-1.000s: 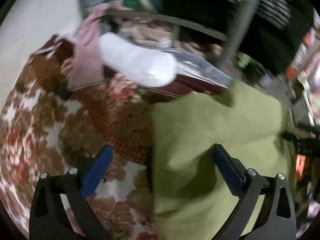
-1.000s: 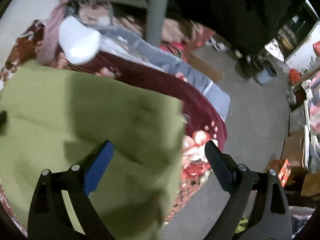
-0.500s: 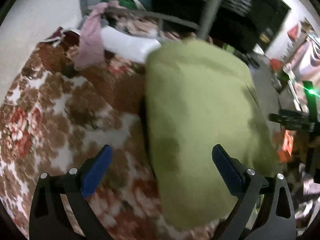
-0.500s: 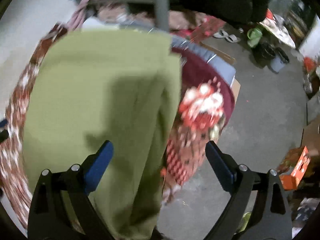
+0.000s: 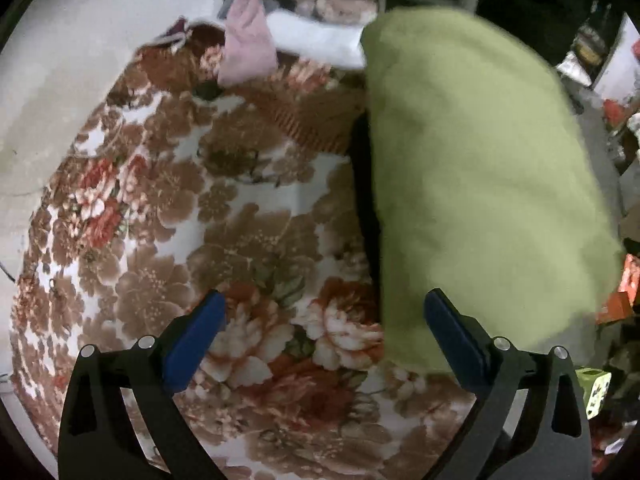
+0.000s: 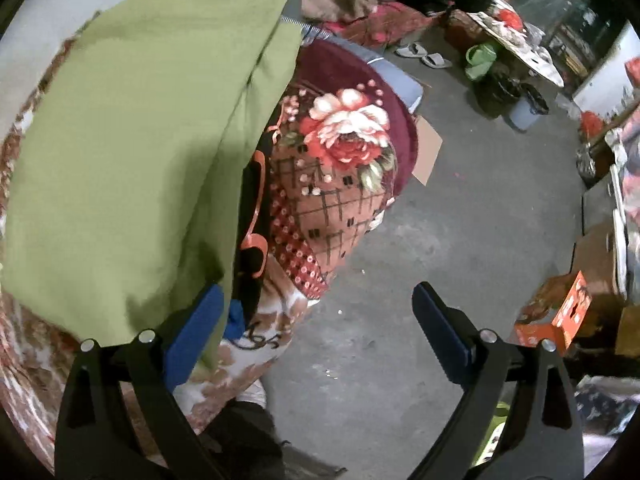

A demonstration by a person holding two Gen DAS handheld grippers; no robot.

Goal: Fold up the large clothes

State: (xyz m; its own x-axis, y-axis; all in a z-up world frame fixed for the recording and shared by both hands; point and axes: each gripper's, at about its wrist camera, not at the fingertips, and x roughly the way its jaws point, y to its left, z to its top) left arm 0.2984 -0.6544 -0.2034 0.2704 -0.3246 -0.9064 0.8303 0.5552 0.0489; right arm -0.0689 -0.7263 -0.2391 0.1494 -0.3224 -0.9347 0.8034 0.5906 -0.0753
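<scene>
1. Since a second ago both tongs are drawing back and upward from the green garment (image 5: 472,184); more of the floral blanket (image 5: 224,216) is showing in the left view now, and the cloth is no longer lying between the left fingers.
2. Left tongs (image 5: 320,344) are standing released, blue pads wide apart, grasping nothing; they are hovering over the blanket with the right pad (image 5: 452,336) overlapping the garment's near edge in the picture; contact cannot be told.
3. Right tongs (image 6: 316,332) are likewise spread and gripping nothing; most of the gap is showing grey concrete floor (image 6: 460,216).
4. Green garment (image 6: 132,148) is lying folded in layers on the blanket-covered bed, near its edge; a layered fold line is running along its right side in the right view.
5. Pink cloth (image 5: 248,48) and white roll (image 5: 320,40) are lying at the far end of the bed, beyond the garment.
6. Orange box (image 6: 560,316) is sitting on the floor, well apart from the bed.
</scene>
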